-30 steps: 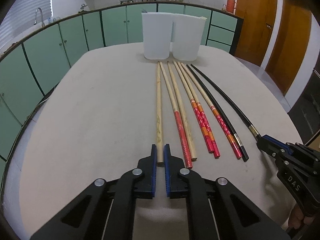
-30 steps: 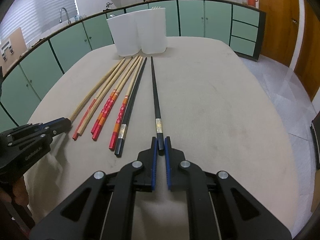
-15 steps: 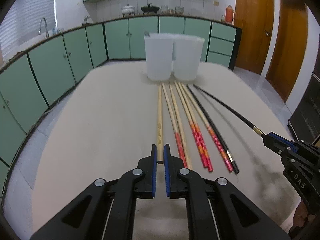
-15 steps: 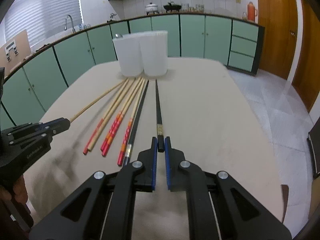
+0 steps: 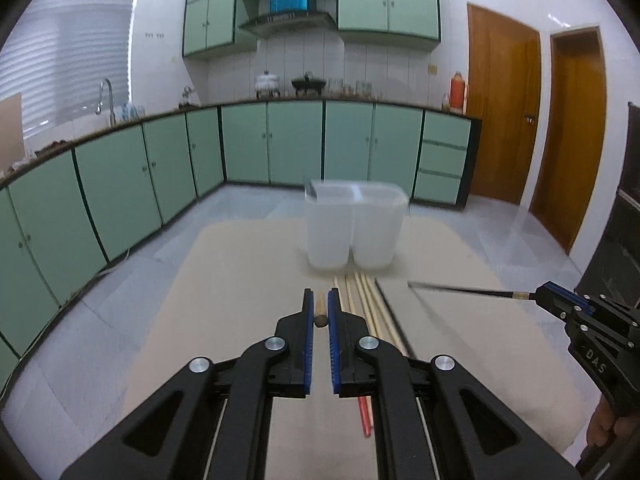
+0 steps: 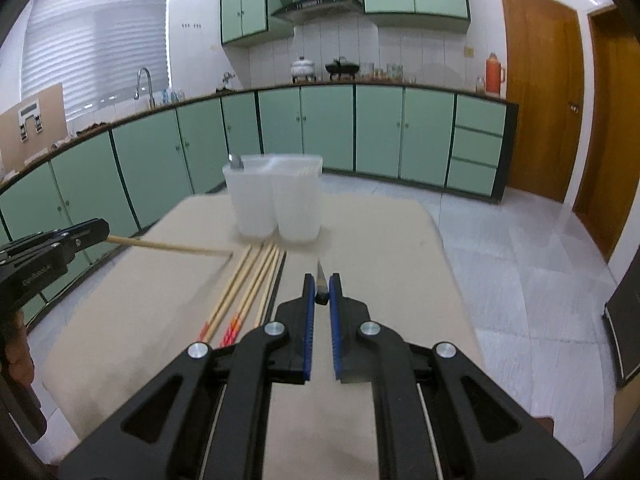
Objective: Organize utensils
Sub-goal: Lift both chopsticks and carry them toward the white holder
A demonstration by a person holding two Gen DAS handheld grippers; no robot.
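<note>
Wooden chopsticks (image 6: 256, 280), translucent plastic holders (image 6: 276, 196)

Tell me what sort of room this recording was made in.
Most likely a home kitchen. Green cabinets run along the walls under a countertop, a sink tap stands by the window, and a range hood hangs over a pot on the counter.

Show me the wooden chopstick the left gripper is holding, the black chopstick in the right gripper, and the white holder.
wooden chopstick (image 6: 168, 246), right wrist view, middle of its raised shaft.
black chopstick (image 5: 460, 289), left wrist view, middle of its raised shaft.
white holder (image 6: 256, 204), right wrist view, front wall of left compartment.
</note>
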